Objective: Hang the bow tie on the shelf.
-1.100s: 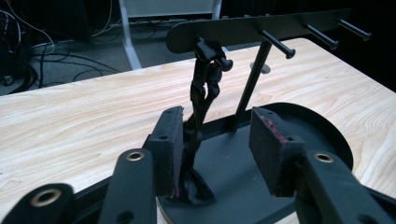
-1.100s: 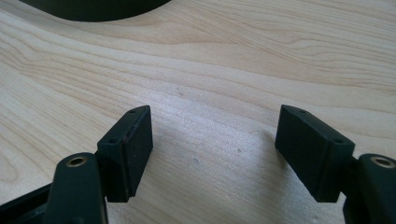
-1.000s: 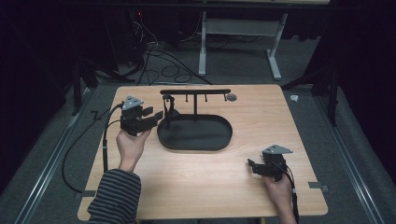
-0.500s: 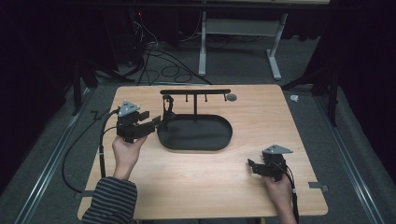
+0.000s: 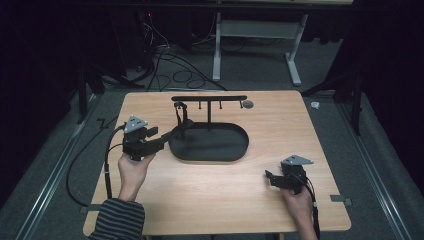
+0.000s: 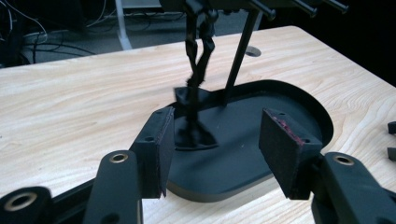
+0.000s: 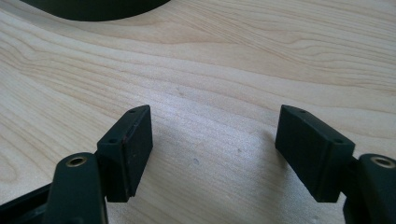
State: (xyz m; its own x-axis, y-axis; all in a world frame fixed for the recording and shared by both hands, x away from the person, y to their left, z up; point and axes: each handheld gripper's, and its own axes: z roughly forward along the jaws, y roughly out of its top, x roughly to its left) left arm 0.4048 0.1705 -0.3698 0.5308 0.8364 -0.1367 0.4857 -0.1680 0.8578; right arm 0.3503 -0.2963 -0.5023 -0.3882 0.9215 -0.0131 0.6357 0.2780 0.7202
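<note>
Wooden surface (image 5: 215,190) carries a black stand (image 5: 209,122); from above, a dark strap (image 5: 181,120) hangs from its bar. Left gripper (image 6: 215,140) view: jaws just widened, spread, strap beyond them, untouched. Right gripper (image 7: 212,149) view: spread over bare wood.

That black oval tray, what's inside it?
Inside the black tray stands a thin post carrying a hook bar. A dark strap-like item hangs from the bar, its lower end resting on the tray floor. What lies beneath that end is hidden.
</note>
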